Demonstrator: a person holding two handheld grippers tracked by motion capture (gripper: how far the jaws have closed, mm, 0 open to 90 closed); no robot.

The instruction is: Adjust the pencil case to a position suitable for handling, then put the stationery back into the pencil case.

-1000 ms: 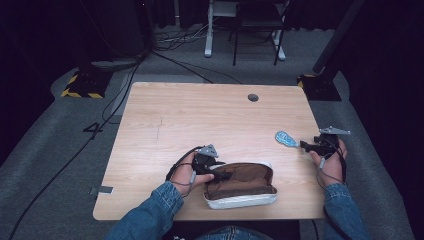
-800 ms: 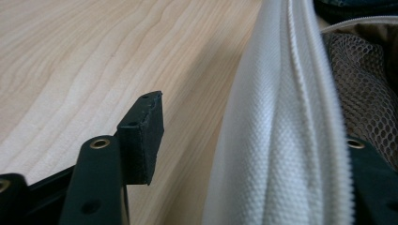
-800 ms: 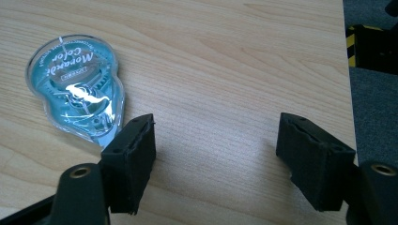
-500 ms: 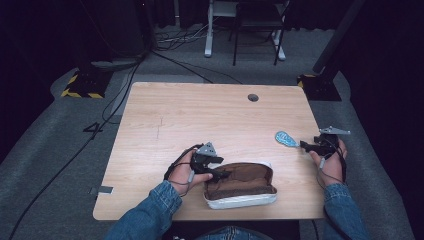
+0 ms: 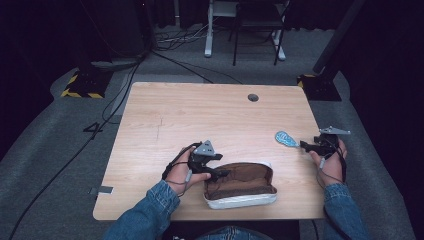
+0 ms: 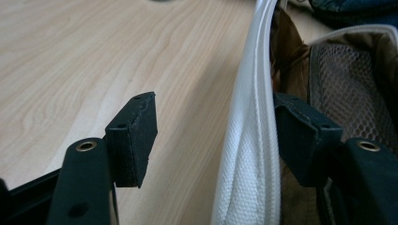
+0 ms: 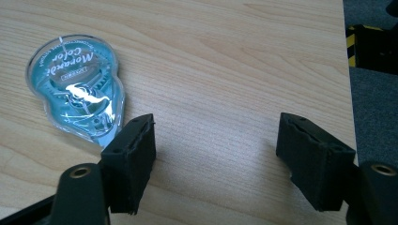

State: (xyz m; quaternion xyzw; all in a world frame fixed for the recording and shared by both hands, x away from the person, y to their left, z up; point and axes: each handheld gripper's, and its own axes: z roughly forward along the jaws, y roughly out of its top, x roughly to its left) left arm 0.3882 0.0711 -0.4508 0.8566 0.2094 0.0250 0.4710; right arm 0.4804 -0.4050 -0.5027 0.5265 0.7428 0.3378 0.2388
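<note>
1. Since the earlier frames the left gripper [image 5: 222, 173] has been letting its jaws spread at the pouch [image 5: 240, 186], while the right gripper [image 5: 303, 146] has kept its place and its gap.
2. Now the left gripper's jaws straddle the pouch's white rim [image 6: 251, 140]: one pad stands clear on the outside over bare wood, the other sits inside against the brown lining, so the wall is between them but not pinched. I judge this a release after tugging the mouth open.
3. That pouch lies along the near edge of the worktop [image 5: 200, 110], a little right of its middle, mouth up and gaping, mesh pocket [image 6: 352, 89] visible inside, which suits dropping something in.
4. Near the right edge, the blue correction-tape dispenser [image 7: 77, 89] lies flat, well apart from the pouch.
5. Just beside the dispenser, the right gripper rests low with jaws apart and nothing between them, one pad almost at its narrow end; likely poised to pick it up.
</note>
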